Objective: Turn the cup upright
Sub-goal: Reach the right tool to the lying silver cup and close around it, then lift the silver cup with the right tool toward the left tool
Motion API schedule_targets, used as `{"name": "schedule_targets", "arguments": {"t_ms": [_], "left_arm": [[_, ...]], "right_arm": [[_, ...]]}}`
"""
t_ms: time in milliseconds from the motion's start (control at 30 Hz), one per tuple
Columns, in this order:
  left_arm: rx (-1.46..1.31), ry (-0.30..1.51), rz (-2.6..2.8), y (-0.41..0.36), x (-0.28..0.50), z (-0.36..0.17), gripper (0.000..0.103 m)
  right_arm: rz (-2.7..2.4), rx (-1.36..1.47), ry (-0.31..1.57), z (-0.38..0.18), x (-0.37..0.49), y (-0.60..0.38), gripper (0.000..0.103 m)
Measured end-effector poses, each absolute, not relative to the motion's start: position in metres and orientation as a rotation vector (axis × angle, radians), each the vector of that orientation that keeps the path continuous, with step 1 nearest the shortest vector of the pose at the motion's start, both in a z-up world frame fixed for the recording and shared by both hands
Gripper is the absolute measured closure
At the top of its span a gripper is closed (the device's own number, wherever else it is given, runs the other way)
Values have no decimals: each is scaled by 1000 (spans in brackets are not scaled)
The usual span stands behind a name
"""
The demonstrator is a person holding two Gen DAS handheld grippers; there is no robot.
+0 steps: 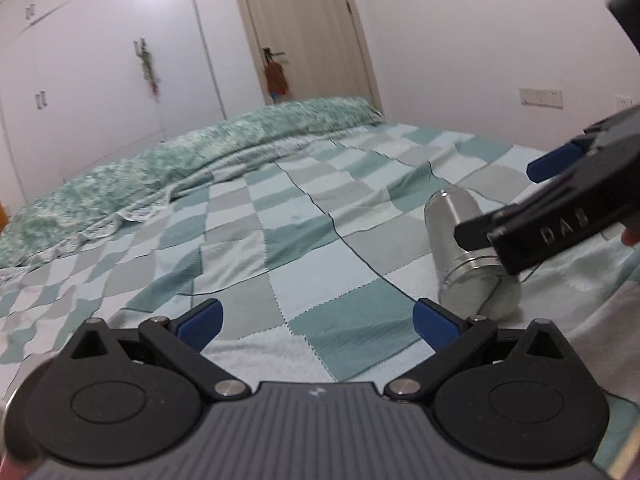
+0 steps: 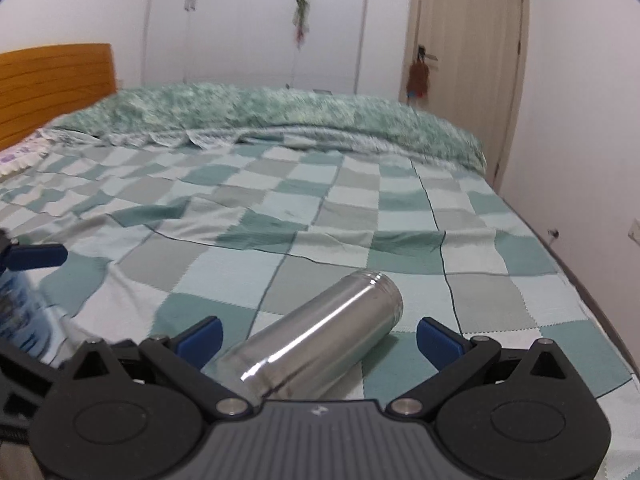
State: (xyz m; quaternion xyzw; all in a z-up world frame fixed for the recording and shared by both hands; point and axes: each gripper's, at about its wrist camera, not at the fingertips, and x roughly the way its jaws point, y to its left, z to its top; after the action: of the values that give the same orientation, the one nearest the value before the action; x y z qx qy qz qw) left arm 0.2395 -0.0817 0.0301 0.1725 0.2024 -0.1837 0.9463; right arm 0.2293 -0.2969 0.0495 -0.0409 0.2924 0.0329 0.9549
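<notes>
the stainless steel cup [image 2: 320,332] lies on its side on the green-and-white checked bedspread [image 2: 320,208], near the bed's front edge. in the right wrist view its long axis runs diagonally, one end reaching up and to the right, the other end down at the gripper body. its brushed metal wall carries a bright highlight. which end is the mouth cannot be told from either view.

the right gripper [image 2: 319,334] is spread wide. its two blue fingertips [image 2: 202,334] stand on either side of the cup, apart from its wall. the cup lies between them without contact at either tip.

in the left wrist view, the left gripper [image 1: 318,320] is likewise spread wide, with nothing between its blue fingertips [image 1: 200,320]. it hangs over bare bedspread. the cup [image 1: 466,252] lies ahead and to its right, just beyond the right fingertip. the right gripper [image 1: 500,204] enters this view from the right edge, and its near black finger crosses in front of the cup's middle section. its far blue tip shows beyond the cup.

a rumpled green quilt [image 2: 280,116] lies bunched along the far side of the bed. a wooden headboard [image 2: 56,84] stands at the left in the right wrist view. white wardrobe doors [image 1: 100,80] and a beige room door [image 1: 304,28] fill the background. a brown item hangs from the door handle [image 1: 274,56].
</notes>
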Motion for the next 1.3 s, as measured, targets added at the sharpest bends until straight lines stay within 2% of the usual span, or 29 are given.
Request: {"name": "schedule_targets", "arguments": {"t_ms": [233, 400, 767, 867, 933, 1000, 1300], "left_arm": [[427, 452, -459, -79, 284, 19, 0], [361, 523, -533, -65, 312, 16, 0], [395, 567, -623, -48, 341, 3, 0], [365, 593, -629, -43, 347, -3, 0], [357, 599, -635, -41, 347, -4, 0], [357, 600, -637, -40, 346, -3, 0], [314, 578, -605, -34, 318, 25, 0]], "right_arm": [[51, -48, 692, 37, 271, -291, 0], [37, -18, 752, 24, 285, -287, 0], [-14, 52, 851, 0, 302, -287, 1], [-12, 117, 874, -5, 304, -294, 7], [-23, 132, 864, -3, 304, -296, 26], [-1, 174, 861, 0, 303, -300, 36], [35, 242, 779, 19, 279, -307, 38]]}}
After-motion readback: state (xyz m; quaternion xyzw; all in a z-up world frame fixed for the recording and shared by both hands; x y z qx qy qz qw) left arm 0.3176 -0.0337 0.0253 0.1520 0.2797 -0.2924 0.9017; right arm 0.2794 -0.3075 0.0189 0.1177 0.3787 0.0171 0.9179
